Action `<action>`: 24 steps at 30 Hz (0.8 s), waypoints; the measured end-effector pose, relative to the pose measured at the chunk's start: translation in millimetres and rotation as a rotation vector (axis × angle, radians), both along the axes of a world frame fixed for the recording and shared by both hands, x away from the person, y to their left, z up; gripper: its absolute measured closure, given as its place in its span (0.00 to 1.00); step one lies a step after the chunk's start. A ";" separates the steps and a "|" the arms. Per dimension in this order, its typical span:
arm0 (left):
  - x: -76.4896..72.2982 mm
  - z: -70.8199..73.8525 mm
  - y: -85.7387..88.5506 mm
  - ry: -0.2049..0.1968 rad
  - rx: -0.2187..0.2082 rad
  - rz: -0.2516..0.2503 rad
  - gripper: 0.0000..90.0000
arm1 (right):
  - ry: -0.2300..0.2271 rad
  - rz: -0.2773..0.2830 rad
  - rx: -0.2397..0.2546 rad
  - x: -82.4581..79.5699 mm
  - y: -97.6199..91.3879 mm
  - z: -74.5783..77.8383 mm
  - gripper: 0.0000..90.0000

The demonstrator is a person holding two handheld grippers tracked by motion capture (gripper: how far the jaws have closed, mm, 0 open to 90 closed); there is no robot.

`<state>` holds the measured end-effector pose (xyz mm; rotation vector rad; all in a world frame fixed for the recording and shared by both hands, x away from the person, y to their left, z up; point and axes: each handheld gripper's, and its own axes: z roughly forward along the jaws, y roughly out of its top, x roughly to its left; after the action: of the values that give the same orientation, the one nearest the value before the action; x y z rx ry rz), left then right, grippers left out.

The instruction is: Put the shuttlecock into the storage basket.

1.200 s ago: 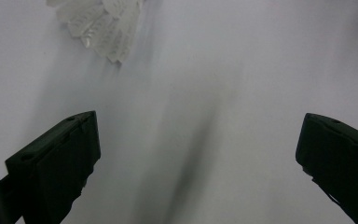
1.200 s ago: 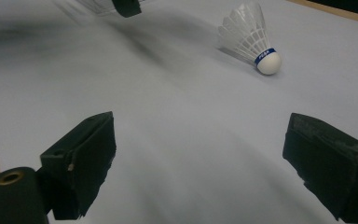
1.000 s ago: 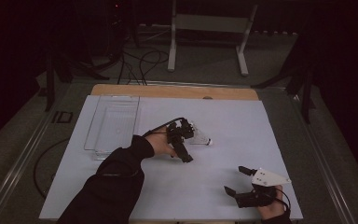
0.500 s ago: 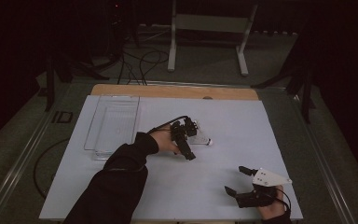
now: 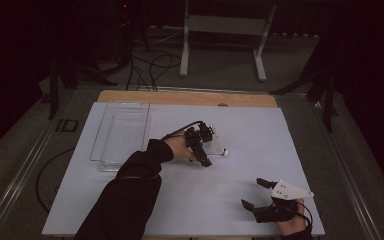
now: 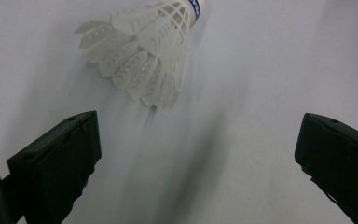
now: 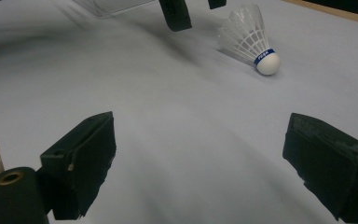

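A white shuttlecock (image 6: 144, 51) is seen lying on its side near the middle of the pale desk (image 5: 240, 130), just ahead of the left gripper (image 5: 200, 145). In the left gripper view, the feathered skirt is turned toward the jaws and the blue-banded cork tip points away, so the long axis runs roughly along the line of reach, slightly left of centre. The left jaws are spread wide and nothing is held between them; the skirt lies just beyond their tips. The left forearm, in a dark sleeve (image 5: 130, 190), is stretched forward from the bottom of the high view. The right gripper (image 5: 267, 197) is kept low near the front right edge, well apart from the shuttlecock, its jaws also spread and empty. A clear tray (image 5: 122, 132) sits at the left.
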<state>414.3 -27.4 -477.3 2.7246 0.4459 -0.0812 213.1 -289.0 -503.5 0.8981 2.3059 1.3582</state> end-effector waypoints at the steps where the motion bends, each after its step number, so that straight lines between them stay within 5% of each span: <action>1: 0.5 -1.5 -1.6 0.003 -0.003 0.004 0.01 | -0.002 -0.001 -0.002 0.2 -0.1 -0.2 0.10; 17: 8.9 -14.1 -7.3 -0.015 -0.070 -0.031 0.09 | 0.007 -0.004 -0.001 -0.4 -0.2 0.2 0.10; 24: 12.1 -20.2 -7.6 -0.043 -0.042 -0.033 0.21 | 0.007 -0.012 -0.003 -0.4 -1.4 0.5 0.10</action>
<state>426.5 -35.1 -497.5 2.6874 0.3827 -0.0395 212.7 -290.4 -503.0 0.9155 2.3039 1.3484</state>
